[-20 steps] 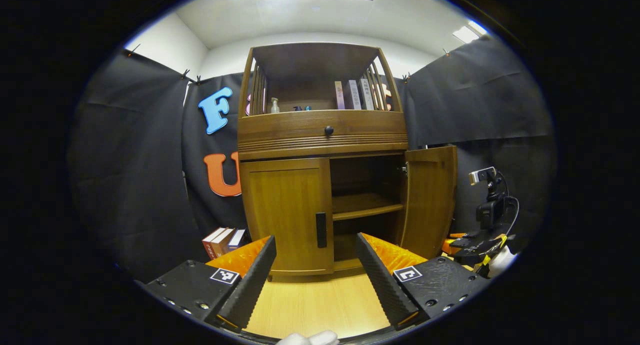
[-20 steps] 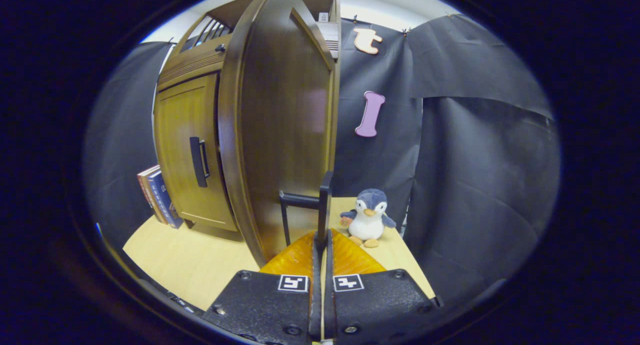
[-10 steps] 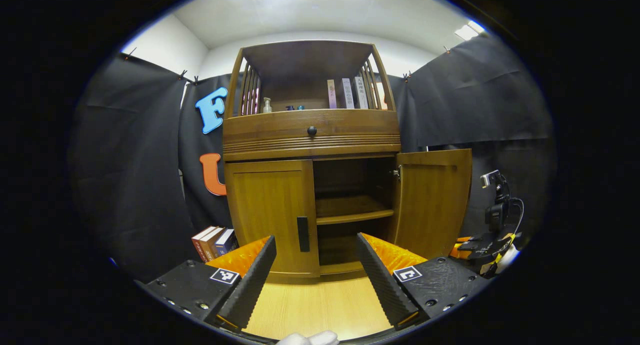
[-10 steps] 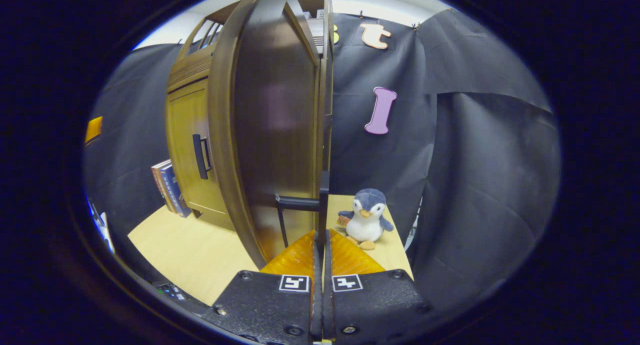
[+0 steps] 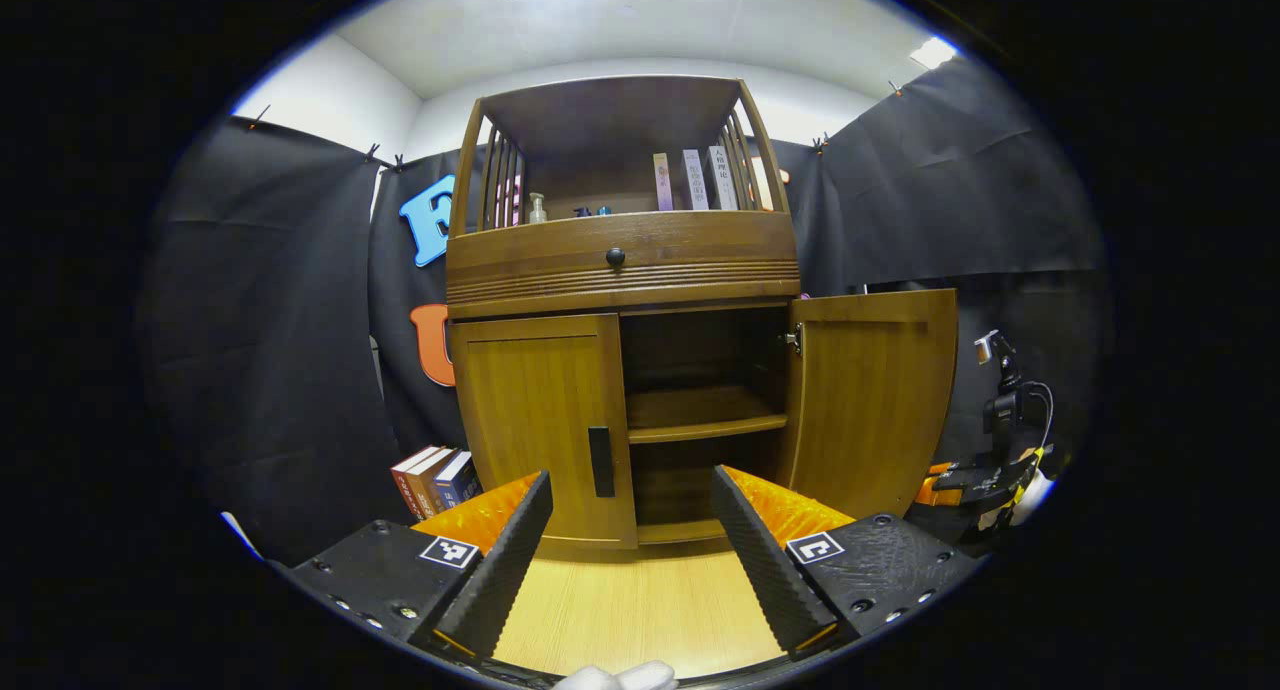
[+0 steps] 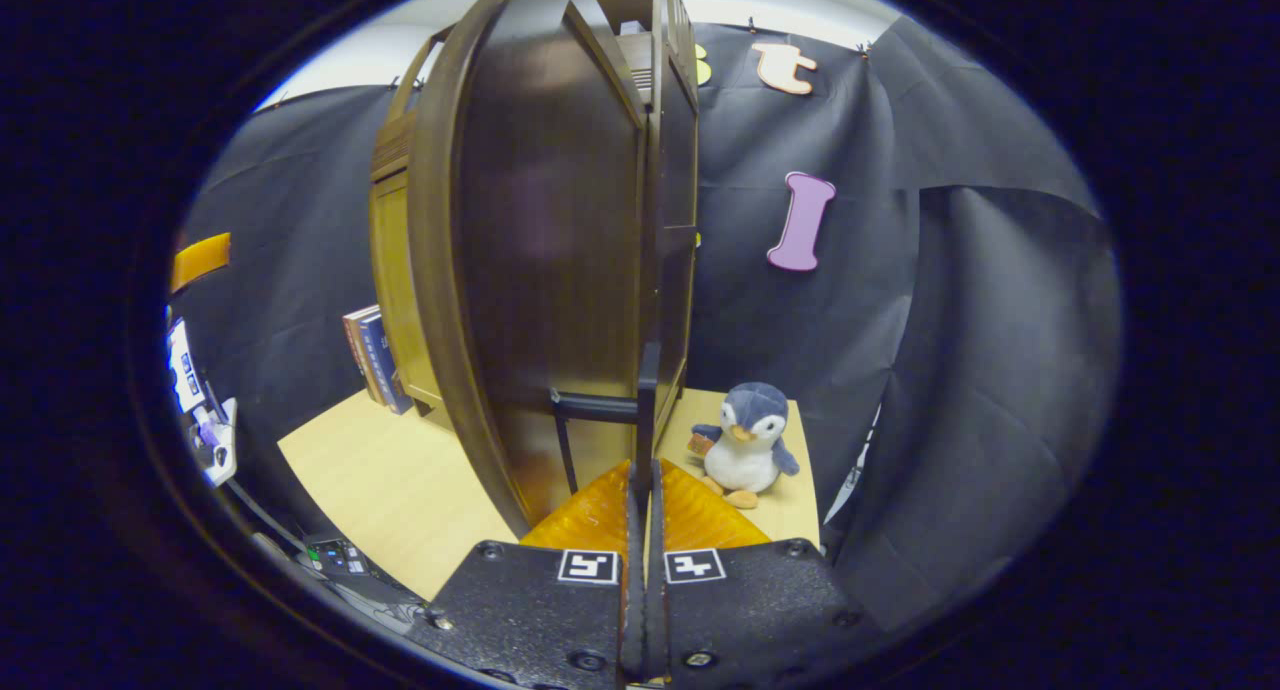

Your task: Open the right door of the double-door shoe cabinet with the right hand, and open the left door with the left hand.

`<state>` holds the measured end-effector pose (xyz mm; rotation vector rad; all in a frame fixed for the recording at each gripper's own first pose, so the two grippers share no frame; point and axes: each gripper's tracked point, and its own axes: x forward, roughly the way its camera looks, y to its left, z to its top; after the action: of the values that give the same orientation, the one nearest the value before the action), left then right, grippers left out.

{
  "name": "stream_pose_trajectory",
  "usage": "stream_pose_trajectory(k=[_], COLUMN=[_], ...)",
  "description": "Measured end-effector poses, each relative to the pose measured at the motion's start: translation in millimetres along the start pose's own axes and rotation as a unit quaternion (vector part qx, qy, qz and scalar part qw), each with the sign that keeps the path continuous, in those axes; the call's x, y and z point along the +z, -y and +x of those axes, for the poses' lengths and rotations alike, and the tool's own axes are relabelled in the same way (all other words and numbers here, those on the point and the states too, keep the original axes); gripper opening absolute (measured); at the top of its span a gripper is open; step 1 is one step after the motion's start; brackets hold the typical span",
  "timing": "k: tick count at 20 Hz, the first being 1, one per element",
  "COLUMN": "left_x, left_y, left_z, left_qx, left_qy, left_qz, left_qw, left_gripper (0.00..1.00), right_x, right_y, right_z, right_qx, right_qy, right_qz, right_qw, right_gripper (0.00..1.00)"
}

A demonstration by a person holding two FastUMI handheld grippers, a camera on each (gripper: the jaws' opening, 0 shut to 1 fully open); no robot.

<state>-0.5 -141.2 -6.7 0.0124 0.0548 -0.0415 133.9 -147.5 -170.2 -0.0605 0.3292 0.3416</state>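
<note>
Left gripper view looks straight at the cabinet front from a little way back. Nearest, the left gripper (image 5: pixel 630 530) has its two fingers spread wide with nothing between them, above the pale wooden floor (image 5: pixel 640 610). Just beyond, the left door (image 5: pixel 540 420) is closed, flush with the cabinet. Its dark handle (image 5: pixel 600 461) is a vertical bar near the door's right edge, so it lies ahead of the left gripper and a touch left of the midline between the fingers. To its right the compartment gapes, with a shelf (image 5: pixel 700 415) visible inside, and the right door (image 5: pixel 870 395) stands swung out wide on the right. Farther right, the right gripper (image 5: pixel 965 480) shows small beside that door.

In the right gripper view, the right gripper (image 6: pixel 643 470) has its fingers pressed together on the right door's handle (image 6: pixel 645 410), a thin upright bar. A toy penguin (image 6: pixel 745 440) sits on the floor behind.

The closed door's handle seems best met by the left gripper, which is nearer, moving forward with its fingers straddling the upright bar.
</note>
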Motion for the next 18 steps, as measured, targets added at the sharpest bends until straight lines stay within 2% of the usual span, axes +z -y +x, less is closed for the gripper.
stream_pose_trajectory(k=[5,7,9,11,13,14,16,18], left_x=[1,1,-1,-3,-7,-10,-13,-18], left_y=[-13,-20,-28,-39,-51,-56,-66,-76], left_z=[-2,-1,2,7,14,18,25,32], left_qx=[0.006,0.006,0.008,0.012,0.014,0.015,0.014,0.014], left_qy=[0.001,0.002,0.003,0.002,-0.002,-0.004,-0.006,-0.009], left_qz=[0.006,0.005,0.008,0.011,0.01,0.009,0.01,0.014], left_qw=[1.0,1.0,1.0,1.0,1.0,1.0,1.0,1.0], left_gripper=[0.96,0.96,0.96,0.96,0.96,0.96,0.96,0.96], right_x=[4,10,18,32,44,47,53,61], right_y=[2,8,13,3,-11,-23,-44,-75], right_z=[-14,-33,-56,-78,-96,-100,-104,-99], right_qx=[0.008,-0.004,-0.025,-0.043,-0.065,-0.078,-0.104,-0.11], right_qy=[0.006,0.013,0.021,0.037,0.053,0.057,0.061,0.069], right_qz=[0.003,0.007,0.018,0.032,0.038,0.037,0.038,0.029], right_qw=[1.0,1.0,0.999,0.998,0.996,0.995,0.992,0.991], right_gripper=[0.07,0.11,0.42,0.69,0.75,0.82,0.84,0.84])
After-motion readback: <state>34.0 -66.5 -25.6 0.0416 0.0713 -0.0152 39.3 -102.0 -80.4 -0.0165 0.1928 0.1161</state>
